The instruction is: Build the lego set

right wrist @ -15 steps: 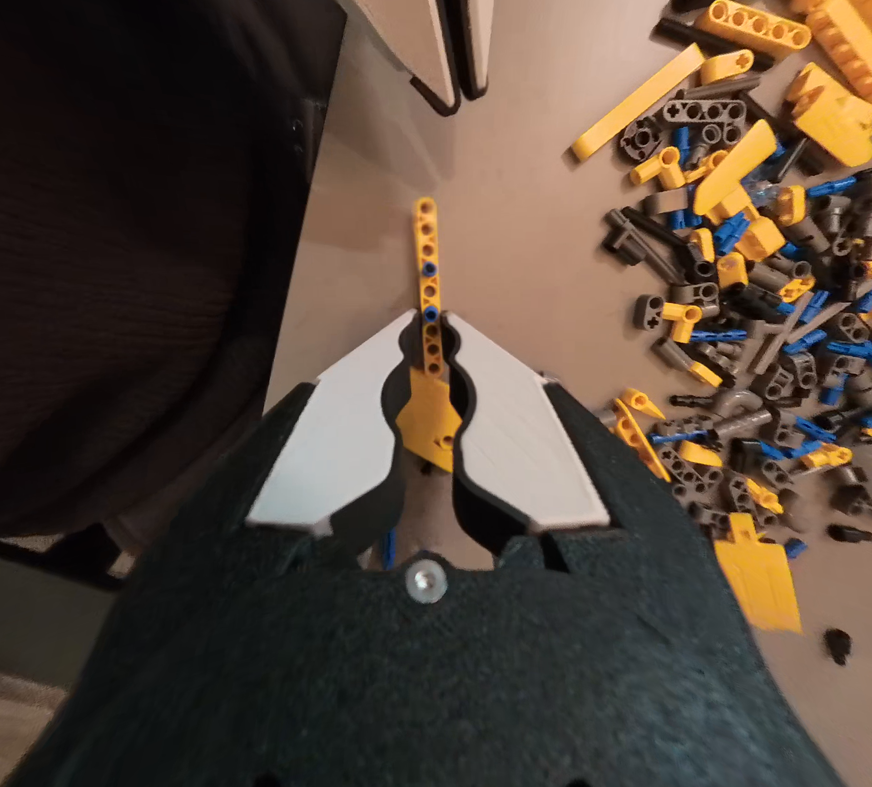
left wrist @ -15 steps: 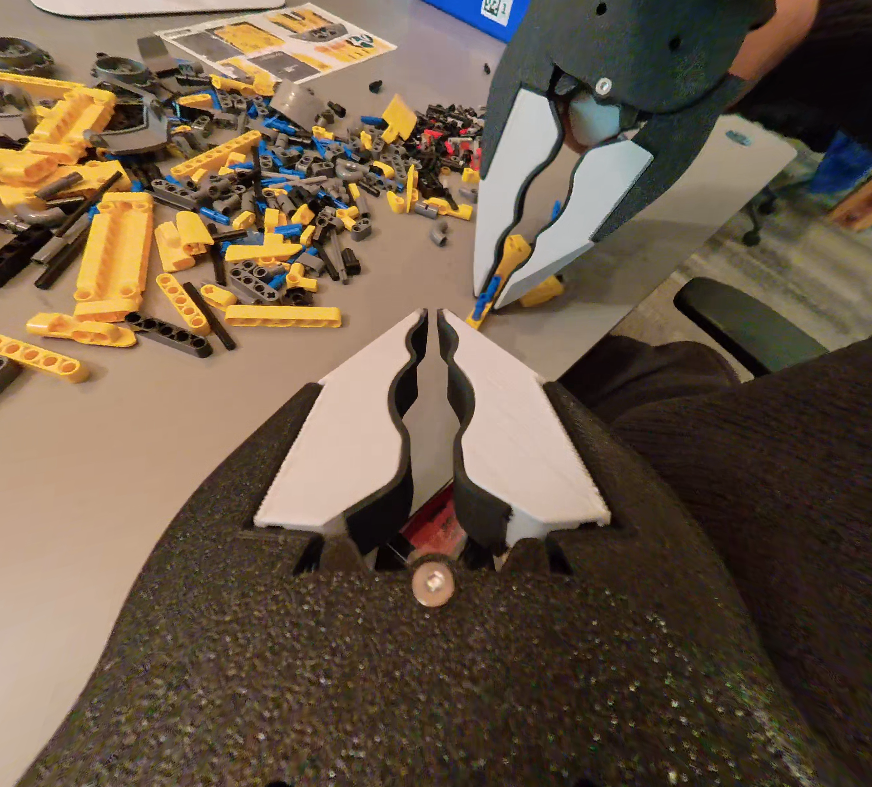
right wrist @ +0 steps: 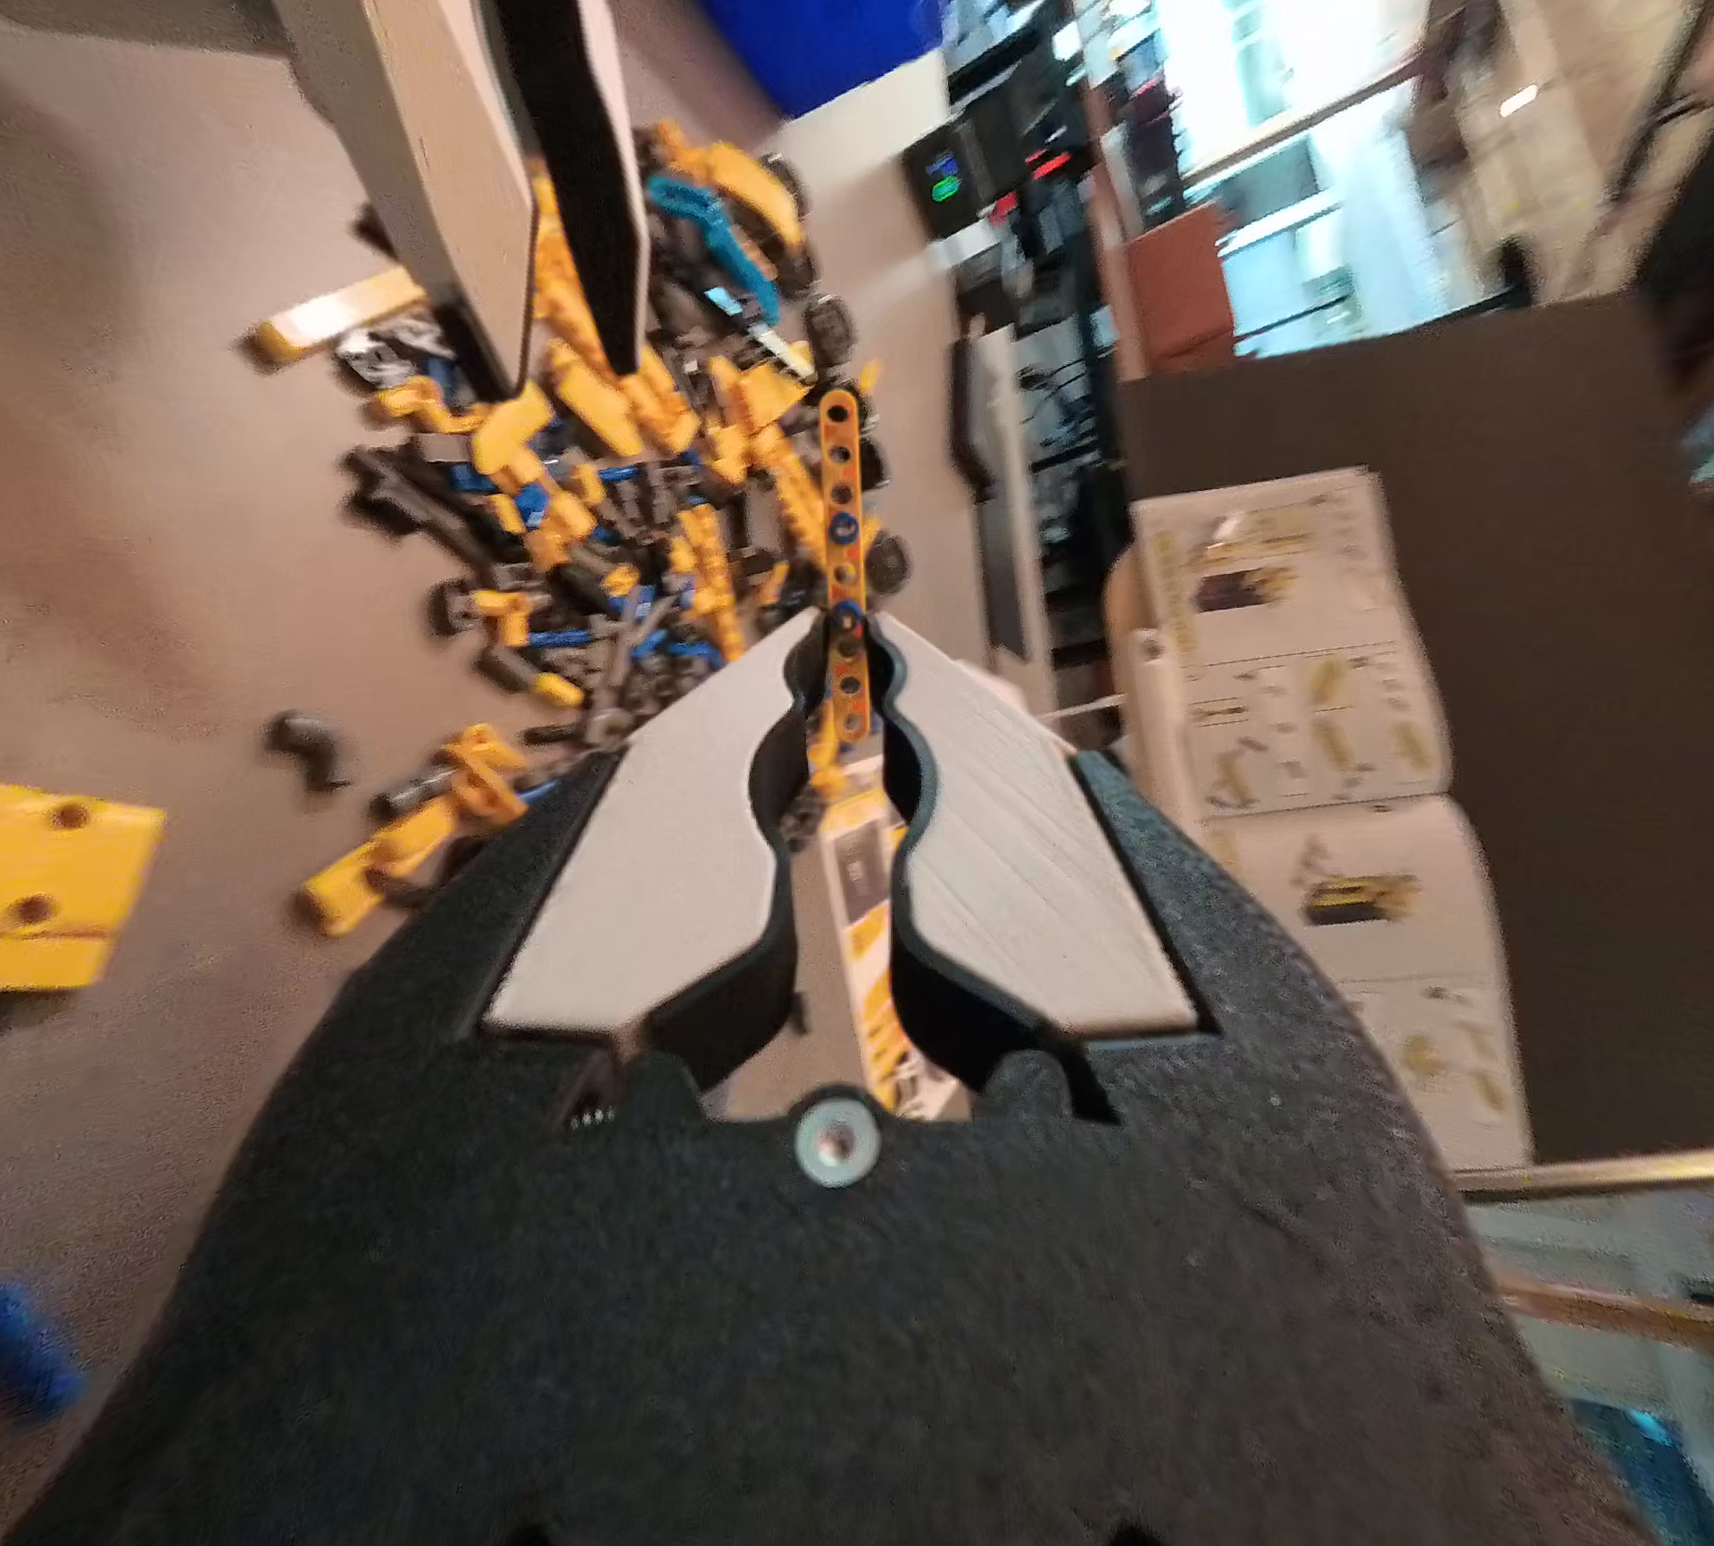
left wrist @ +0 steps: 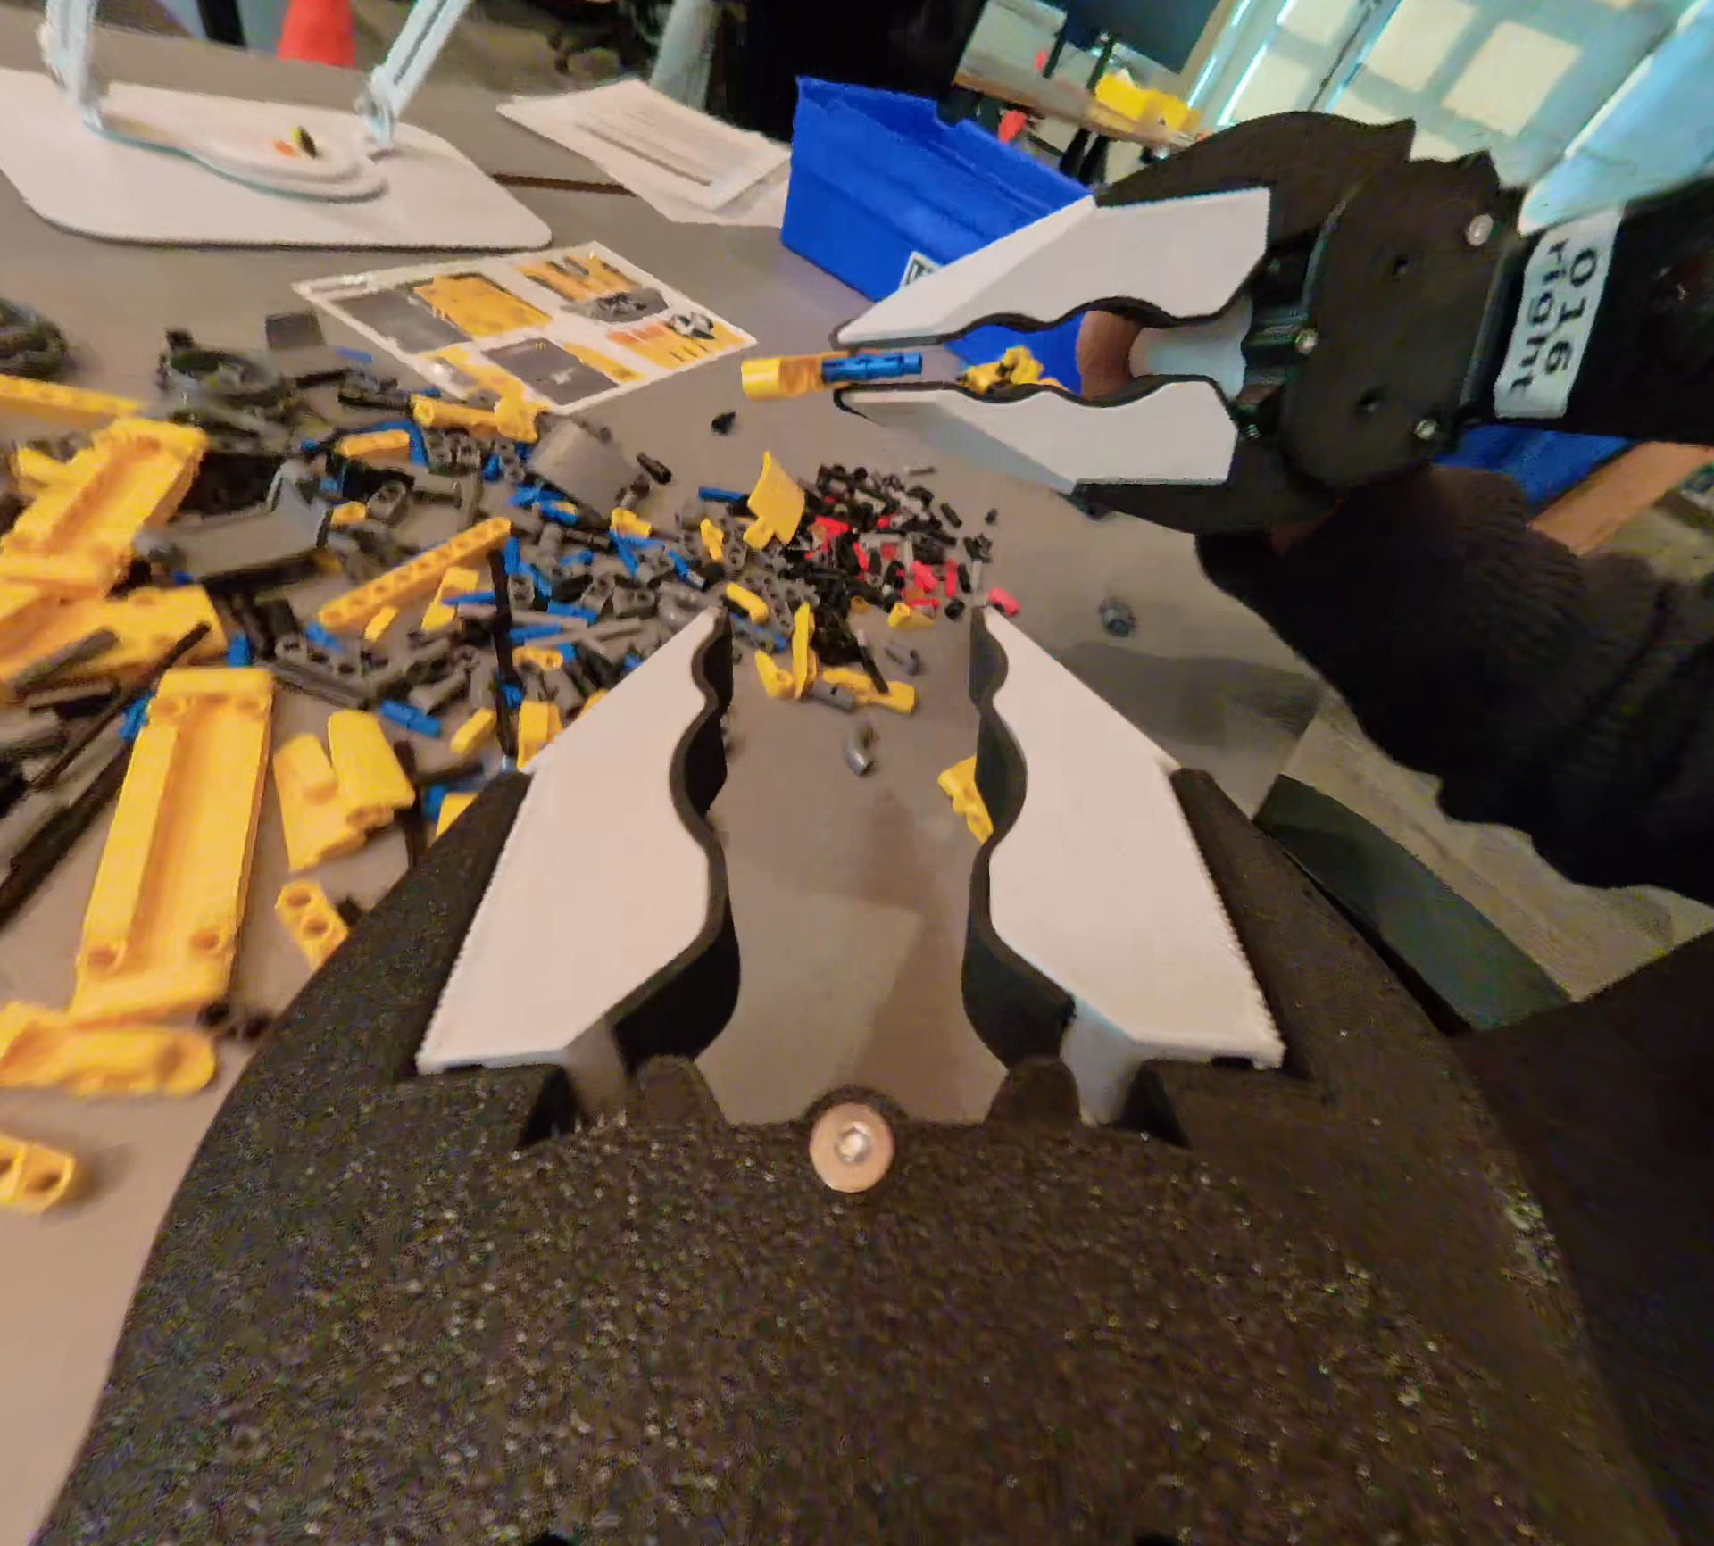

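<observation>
- The grey tabletop (left wrist: 927,899) carries everything and fills the lower scene in the left wrist view.
- A blue plastic bin (left wrist: 890,203) stands on it at the far side, with a white flat-based stand (left wrist: 278,194) to its left and a printed instruction sheet (left wrist: 529,333) lying flat in front.
- A wide scatter of yellow, black, grey, blue and red plastic building pieces (left wrist: 464,602) covers the tabletop's left and middle.
- The left tool (left wrist: 849,639), black-bodied with white fingers, hovers above the near edge of that scatter with its fingers spread wide and nothing between them.
- The right tool (right wrist: 846,620), of the same make, is held up off the tabletop by a dark-sleeved arm (left wrist: 1484,648), lying sideways and aimed left across the left wrist view; its fingers pinch a beam at their tips.
- The slim yellow holed beam with blue pins (right wrist: 842,537) is raised in the air above the scatter; its long axis runs in line with the right tool's fingers, its free end pointing straight out past the tips, towards the left and roughly level in the left wrist view.
</observation>
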`<action>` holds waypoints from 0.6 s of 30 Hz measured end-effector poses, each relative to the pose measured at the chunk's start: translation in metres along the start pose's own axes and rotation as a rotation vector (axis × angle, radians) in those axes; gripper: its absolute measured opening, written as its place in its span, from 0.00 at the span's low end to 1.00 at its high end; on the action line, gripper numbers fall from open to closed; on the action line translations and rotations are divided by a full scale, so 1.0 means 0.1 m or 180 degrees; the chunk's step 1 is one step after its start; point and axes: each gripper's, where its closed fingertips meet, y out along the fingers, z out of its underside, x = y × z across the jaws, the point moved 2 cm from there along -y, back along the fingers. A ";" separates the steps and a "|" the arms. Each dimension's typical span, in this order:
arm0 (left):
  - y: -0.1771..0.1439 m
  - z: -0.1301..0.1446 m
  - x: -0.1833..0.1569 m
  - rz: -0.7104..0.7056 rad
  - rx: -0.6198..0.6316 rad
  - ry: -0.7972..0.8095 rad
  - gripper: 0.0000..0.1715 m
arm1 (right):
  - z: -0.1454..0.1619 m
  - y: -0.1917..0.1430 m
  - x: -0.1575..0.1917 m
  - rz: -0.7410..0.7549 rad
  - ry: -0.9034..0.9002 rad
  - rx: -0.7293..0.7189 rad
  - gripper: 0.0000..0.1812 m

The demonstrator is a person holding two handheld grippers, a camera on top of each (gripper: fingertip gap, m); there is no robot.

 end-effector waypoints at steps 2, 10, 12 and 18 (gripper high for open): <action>0.09 -0.10 -0.03 0.0159 -0.0094 -0.0078 0.30 | 0.00 -0.03 -0.12 0.0310 -0.0137 -0.0165 0.04; 0.47 -0.44 -0.03 0.0702 -0.0170 -0.0109 0.28 | 0.27 -0.16 -0.26 0.0610 0.0165 -0.0316 0.04; 0.59 -0.54 -0.01 0.0729 -0.0217 -0.0043 0.27 | 0.39 -0.20 -0.32 0.0694 0.0291 -0.0190 0.04; 0.79 -0.73 0.08 0.0718 -0.0411 0.0140 0.19 | 0.70 -0.22 -0.44 0.0770 0.0747 0.0135 0.04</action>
